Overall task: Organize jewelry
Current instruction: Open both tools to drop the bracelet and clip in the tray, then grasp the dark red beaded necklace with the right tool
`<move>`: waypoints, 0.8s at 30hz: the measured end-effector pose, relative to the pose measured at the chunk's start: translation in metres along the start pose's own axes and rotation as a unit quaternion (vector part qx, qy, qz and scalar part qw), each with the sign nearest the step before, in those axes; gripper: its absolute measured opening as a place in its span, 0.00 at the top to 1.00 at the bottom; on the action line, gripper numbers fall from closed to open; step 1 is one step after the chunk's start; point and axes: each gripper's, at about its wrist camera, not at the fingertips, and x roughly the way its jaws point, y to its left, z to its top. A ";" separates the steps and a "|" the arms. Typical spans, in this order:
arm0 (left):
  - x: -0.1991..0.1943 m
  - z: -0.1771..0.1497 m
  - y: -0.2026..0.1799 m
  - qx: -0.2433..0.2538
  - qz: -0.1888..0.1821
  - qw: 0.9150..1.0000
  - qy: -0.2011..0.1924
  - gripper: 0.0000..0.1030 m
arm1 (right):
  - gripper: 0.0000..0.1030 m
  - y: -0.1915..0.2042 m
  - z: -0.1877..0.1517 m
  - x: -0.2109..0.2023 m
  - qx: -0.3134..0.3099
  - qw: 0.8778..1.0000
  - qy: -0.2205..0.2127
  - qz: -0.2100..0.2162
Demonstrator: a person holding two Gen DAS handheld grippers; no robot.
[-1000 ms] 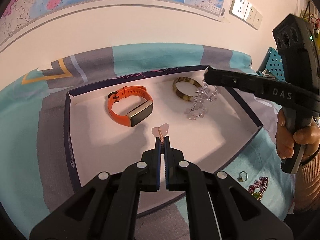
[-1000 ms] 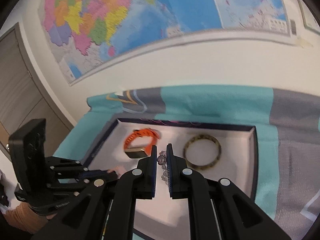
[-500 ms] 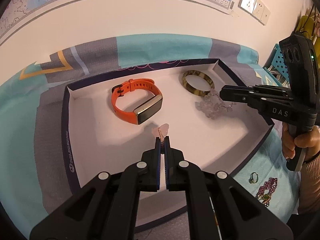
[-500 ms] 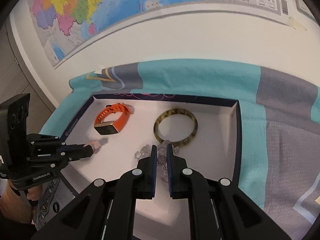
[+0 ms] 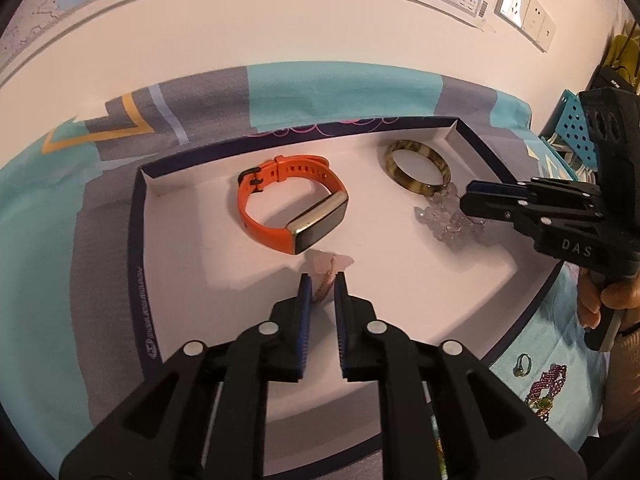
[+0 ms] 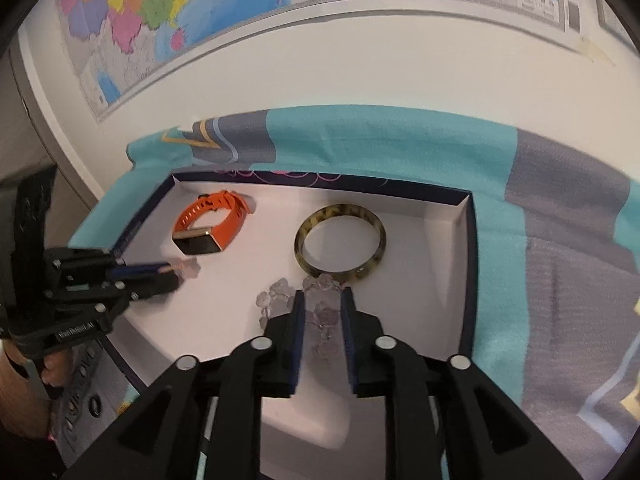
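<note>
A white tray with a dark rim (image 5: 136, 240) (image 6: 472, 264) lies on the patterned cloth. In it are an orange smart band (image 5: 288, 212) (image 6: 212, 224), a tortoiseshell bangle (image 5: 416, 170) (image 6: 340, 244), a clear crystal bead bracelet (image 5: 448, 220) (image 6: 296, 300) and a small pink butterfly clip (image 5: 330, 266) (image 6: 186, 268). My left gripper (image 5: 322, 284) is open, its jaws standing either side of the clip lying on the tray floor. My right gripper (image 6: 322, 300) is open over the bead bracelet, which lies on the tray against the bangle.
On the cloth right of the tray lie a small ring (image 5: 522, 364) and a purple beaded piece (image 5: 546, 386). A blue perforated basket (image 5: 576, 120) stands at the far right. A wall with a map (image 6: 240, 8) rises behind the table.
Both grippers have opened. The left has let go of the pink clip and the right has let go of the bead bracelet, which now lies on the tray by the bangle.
</note>
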 end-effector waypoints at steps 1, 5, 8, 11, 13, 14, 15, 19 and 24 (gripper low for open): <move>-0.002 0.000 0.000 0.001 0.003 1.000 -0.004 0.85 | 0.73 0.001 0.000 -0.002 -0.003 1.000 -0.002 -0.005; -0.014 -0.002 0.000 -0.001 0.012 1.000 -0.020 0.72 | 0.66 0.002 -0.004 -0.012 -0.017 0.999 -0.009 -0.028; -0.028 -0.008 0.001 -0.002 0.026 0.999 -0.037 0.58 | 0.62 0.001 -0.008 -0.023 -0.019 0.999 -0.019 -0.039; -0.046 -0.016 0.000 0.000 0.035 0.998 -0.056 0.51 | 0.61 0.001 -0.017 -0.042 -0.020 0.999 -0.035 -0.032; -0.059 -0.022 -0.002 0.004 0.039 0.997 -0.070 0.48 | 0.60 0.006 -0.023 -0.054 -0.027 0.998 -0.044 -0.026; -0.063 -0.025 -0.002 0.005 0.038 0.996 -0.076 0.47 | 0.60 0.009 -0.028 -0.060 -0.033 0.998 -0.048 -0.022; -0.071 -0.031 -0.004 0.007 0.035 0.996 -0.084 0.47 | 0.59 0.013 -0.034 -0.067 -0.041 0.998 -0.053 -0.017; -0.088 -0.050 -0.012 0.018 0.031 0.994 -0.100 0.45 | 0.58 0.029 -0.057 -0.086 -0.067 0.996 -0.058 0.004; -0.098 -0.075 -0.017 0.019 0.023 0.994 -0.102 0.43 | 0.58 0.045 -0.090 -0.091 -0.085 0.996 -0.038 0.009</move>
